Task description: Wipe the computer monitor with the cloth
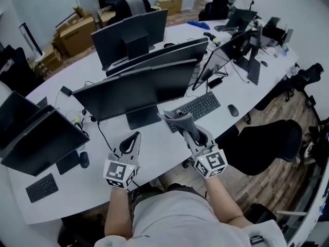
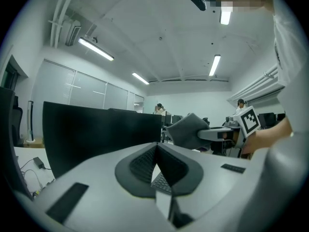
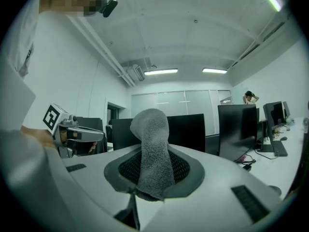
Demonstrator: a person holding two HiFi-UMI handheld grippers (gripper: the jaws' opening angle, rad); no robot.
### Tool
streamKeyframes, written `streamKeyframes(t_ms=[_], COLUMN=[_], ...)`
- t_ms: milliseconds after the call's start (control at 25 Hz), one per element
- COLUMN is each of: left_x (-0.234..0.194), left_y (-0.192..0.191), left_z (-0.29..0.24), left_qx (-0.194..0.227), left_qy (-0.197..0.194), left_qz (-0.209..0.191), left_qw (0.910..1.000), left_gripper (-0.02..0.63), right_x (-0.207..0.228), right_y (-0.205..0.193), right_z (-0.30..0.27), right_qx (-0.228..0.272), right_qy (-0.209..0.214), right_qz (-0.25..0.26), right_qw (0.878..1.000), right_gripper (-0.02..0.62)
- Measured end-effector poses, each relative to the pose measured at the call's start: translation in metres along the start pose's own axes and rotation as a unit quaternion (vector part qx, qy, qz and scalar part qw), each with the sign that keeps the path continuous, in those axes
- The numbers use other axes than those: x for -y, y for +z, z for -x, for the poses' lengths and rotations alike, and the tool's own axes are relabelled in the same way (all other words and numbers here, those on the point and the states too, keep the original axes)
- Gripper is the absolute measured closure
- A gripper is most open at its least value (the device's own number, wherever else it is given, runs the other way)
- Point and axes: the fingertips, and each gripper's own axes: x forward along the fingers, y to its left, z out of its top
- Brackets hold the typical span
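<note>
left gripper (image 1: 132, 138): closed tight, nothing between jaws | right gripper (image 1: 186, 127): clamped on grey cloth (image 1: 176, 118), folded end sticking up past tips | both low over white desk (image 1: 154, 156) | cloth near lower right corner of dark computer monitor (image 1: 134, 92), contact not discernible | keyboard (image 1: 198, 107) just beyond, right of cloth

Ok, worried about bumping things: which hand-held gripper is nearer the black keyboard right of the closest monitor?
Right. The right hand-held gripper, shut on the cloth, sits at the keyboard's near-left corner; the left hand-held gripper is farther left, before the monitor stand.
</note>
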Motion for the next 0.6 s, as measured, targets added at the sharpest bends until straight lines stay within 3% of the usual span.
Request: streamKeyframes(t_ms=[240, 600], left_x=[-0.035, -0.053], left_y=[-0.002, -0.004], left_z=[0.009, 0.03], left_qx=[0.003, 0.001], left_qy=[0.007, 0.025], left_qz=[0.002, 0.009], left_qw=[1.0, 0.9996], left_gripper=[0.606, 0.606], right_x=[-0.022, -0.037], right_y=[0.019, 0.055], right_z=[-0.053, -0.101], right_qx=[0.015, 0.041], right_qy=[0.009, 0.022], right_qz=[0.027, 0.063], right_qw=[0.999, 0.997], right_gripper=[0.502, 0.501])
